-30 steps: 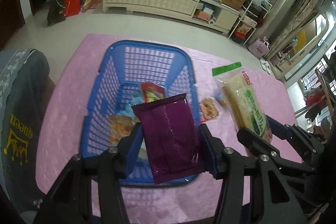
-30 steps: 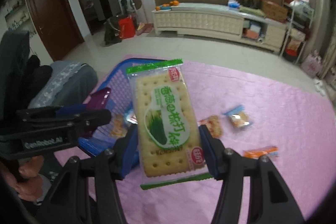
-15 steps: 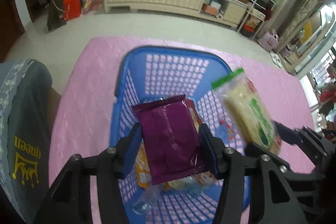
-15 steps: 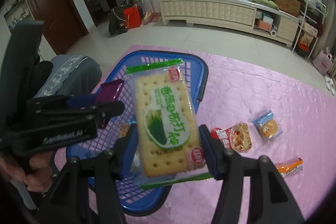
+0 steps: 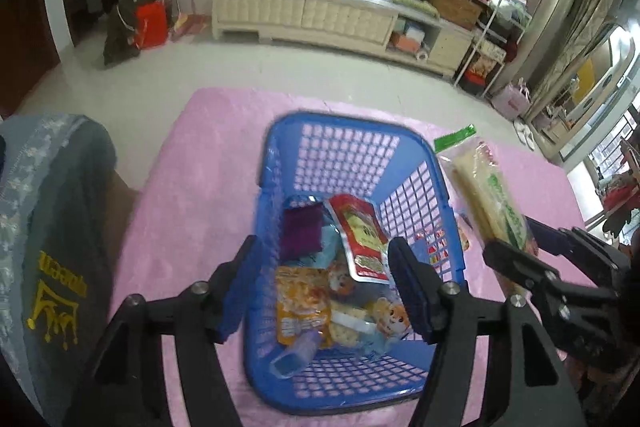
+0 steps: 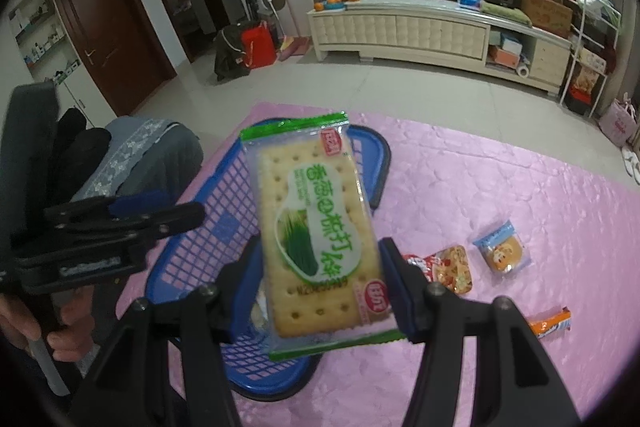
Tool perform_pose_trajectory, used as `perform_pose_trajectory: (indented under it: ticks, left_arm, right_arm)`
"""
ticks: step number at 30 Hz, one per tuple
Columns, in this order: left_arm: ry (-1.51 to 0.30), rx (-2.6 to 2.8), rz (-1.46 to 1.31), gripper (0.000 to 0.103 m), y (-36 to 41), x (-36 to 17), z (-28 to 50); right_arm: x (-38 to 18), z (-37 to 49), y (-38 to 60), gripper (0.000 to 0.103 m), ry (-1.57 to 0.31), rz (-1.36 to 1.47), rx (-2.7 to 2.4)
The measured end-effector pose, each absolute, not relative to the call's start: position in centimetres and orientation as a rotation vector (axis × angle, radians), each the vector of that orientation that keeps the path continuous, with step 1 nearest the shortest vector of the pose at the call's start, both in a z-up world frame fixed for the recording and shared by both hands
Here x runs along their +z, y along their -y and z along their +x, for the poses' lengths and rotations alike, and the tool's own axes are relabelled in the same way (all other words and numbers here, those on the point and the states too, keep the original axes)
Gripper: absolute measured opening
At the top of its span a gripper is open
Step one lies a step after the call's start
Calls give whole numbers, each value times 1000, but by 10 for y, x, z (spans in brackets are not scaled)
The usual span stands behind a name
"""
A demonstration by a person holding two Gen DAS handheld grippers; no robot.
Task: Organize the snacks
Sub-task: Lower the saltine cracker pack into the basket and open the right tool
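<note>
A blue plastic basket (image 5: 348, 135) stands on the pink table cover and holds several snack packs. A purple packet (image 5: 301, 233) lies inside it beside a red packet (image 5: 360, 231). My left gripper (image 5: 324, 287) is open and empty above the basket. My right gripper (image 6: 320, 275) is shut on a green cracker pack (image 6: 316, 223) and holds it over the basket's right rim (image 6: 376, 163). The cracker pack also shows in the left wrist view (image 5: 488, 195), right of the basket.
Three small snacks lie on the pink cover to the right: a red pack (image 6: 448, 269), a blue-wrapped cake (image 6: 502, 247), an orange bar (image 6: 550, 323). A grey-covered chair (image 5: 48, 227) stands at the left. A cream cabinet (image 5: 332, 15) stands far behind.
My left gripper opened and the purple packet dropped into the basket. My right gripper moved the cracker pack slightly closer over the basket.
</note>
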State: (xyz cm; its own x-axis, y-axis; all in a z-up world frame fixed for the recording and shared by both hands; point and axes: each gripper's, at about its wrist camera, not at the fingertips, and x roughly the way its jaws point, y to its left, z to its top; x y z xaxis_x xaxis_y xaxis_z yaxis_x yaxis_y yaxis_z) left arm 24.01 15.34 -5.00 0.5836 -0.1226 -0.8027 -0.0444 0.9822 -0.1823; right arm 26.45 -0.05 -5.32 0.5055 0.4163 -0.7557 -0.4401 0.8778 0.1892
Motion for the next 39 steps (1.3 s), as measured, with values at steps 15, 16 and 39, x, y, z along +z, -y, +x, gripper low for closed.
perform_pose_trajectory:
  ticks: [15, 16, 39]
  left_arm:
    - [-970, 2, -272, 67, -212, -73, 233]
    - [-970, 6, -275, 67, -214, -74, 233]
    - [-978, 25, -237, 67, -195, -66, 213]
  right_arm:
    - [-89, 298, -69, 62, -1029, -101, 472]
    - [-92, 299, -72, 62, -1027, -99, 481]
    - [-90, 283, -80, 86, -1009, -208, 589]
